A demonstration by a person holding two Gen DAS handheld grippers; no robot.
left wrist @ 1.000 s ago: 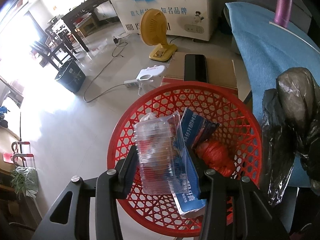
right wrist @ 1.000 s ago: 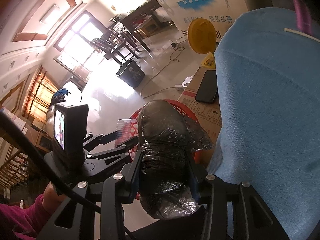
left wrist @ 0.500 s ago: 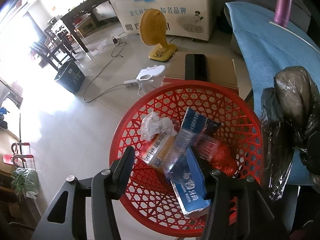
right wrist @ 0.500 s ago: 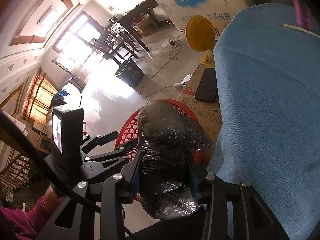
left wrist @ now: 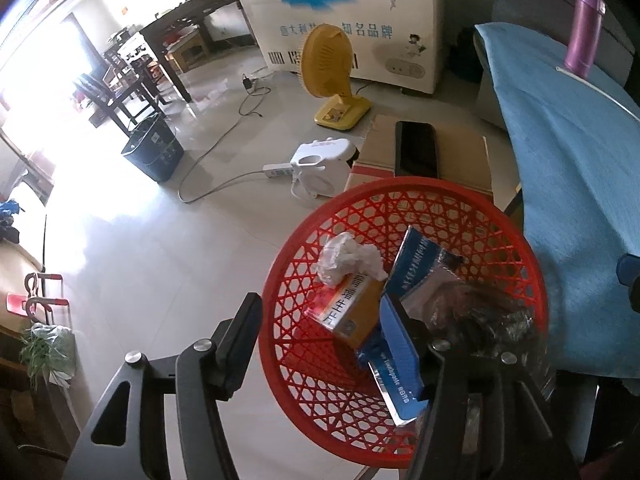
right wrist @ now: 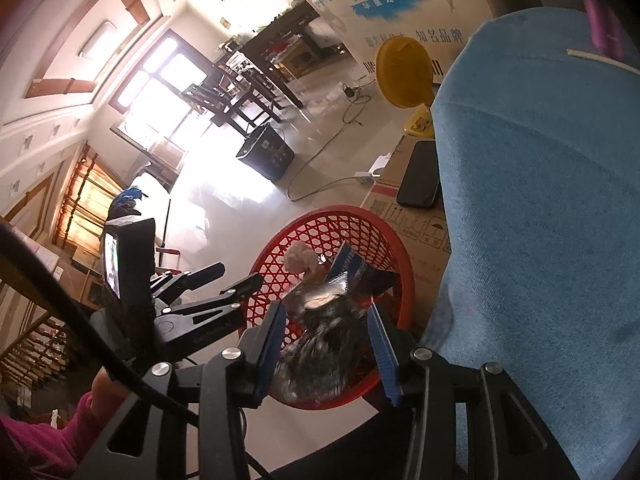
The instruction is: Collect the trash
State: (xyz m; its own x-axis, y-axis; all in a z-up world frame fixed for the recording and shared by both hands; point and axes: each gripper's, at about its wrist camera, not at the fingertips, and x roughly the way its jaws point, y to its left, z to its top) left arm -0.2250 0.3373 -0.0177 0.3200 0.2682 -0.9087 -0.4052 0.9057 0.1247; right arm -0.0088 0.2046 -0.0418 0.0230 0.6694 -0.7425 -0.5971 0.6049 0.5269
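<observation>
With its jaws opening and empty, the left gripper (left wrist: 324, 314) hung over the red basket (left wrist: 400, 182), while the black bag (right wrist: 320, 344) blurred between the right gripper (right wrist: 325, 316)'s fingers, grip unclear; a release over the basket's middle looked wisest.

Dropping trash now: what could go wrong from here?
The black plastic bag, blurred in the right gripper, hangs at the near rim of the red basket and may spill outside. The left gripper, fingers opening and empty, has one finger over the blue toothpaste box and could drag it out.
</observation>
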